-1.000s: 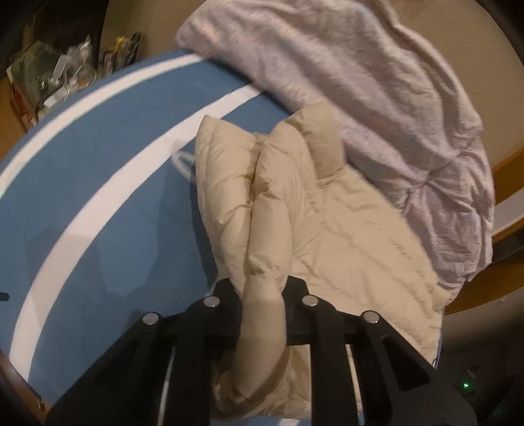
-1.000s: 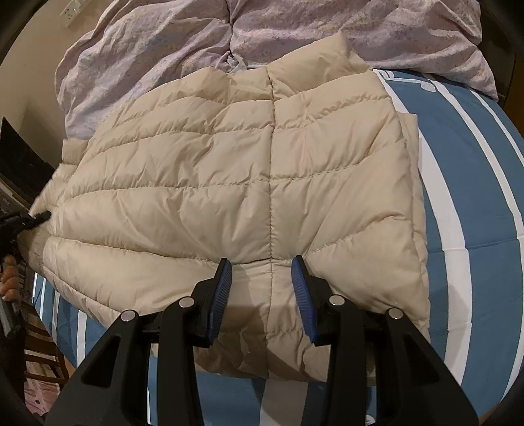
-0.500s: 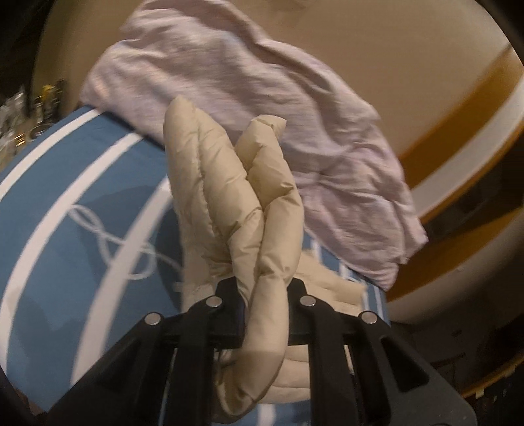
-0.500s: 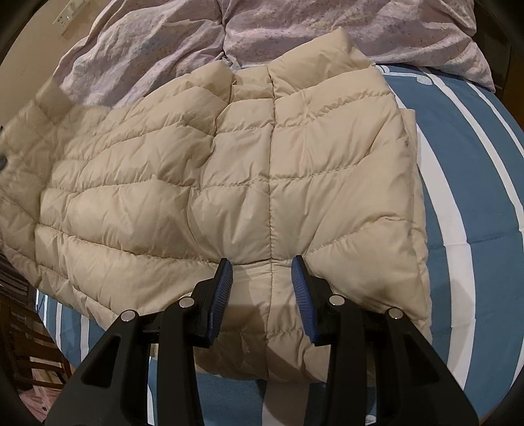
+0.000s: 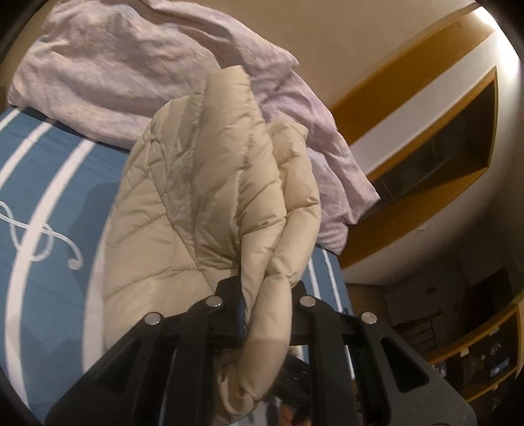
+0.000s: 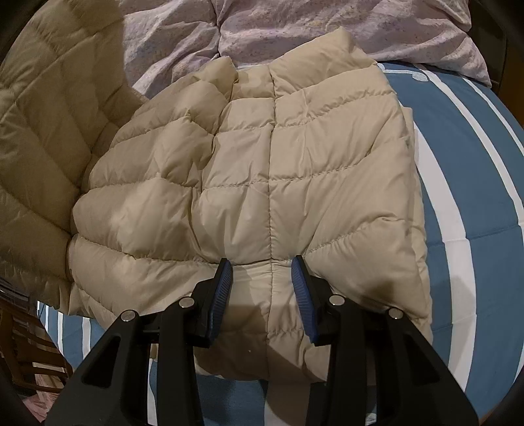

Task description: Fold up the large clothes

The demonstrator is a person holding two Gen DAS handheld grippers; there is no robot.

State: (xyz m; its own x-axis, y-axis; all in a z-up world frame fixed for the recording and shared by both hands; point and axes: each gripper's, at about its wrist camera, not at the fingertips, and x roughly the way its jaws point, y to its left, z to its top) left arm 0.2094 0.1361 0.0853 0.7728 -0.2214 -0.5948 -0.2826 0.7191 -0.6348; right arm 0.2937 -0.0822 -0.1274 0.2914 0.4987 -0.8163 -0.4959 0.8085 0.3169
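The beige down jacket (image 6: 294,183) lies on the blue striped bedspread (image 6: 465,183), its collar toward the lilac duvet (image 6: 327,29). The left gripper (image 5: 267,295) is clamped on a bunched side panel and holds it raised above the jacket's body, apparently to carry it across as a fold. The right gripper (image 6: 262,281), jaws apart, rests at the jacket's hem on the centre seam, probably pinning it down.

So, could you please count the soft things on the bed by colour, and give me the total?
Beige: 1, the puffer jacket, one side gripped by the left hand-held gripper.
Lilac: 1, the crumpled duvet.
Blue with white stripes: 1, the bed cover.
Total: 3.
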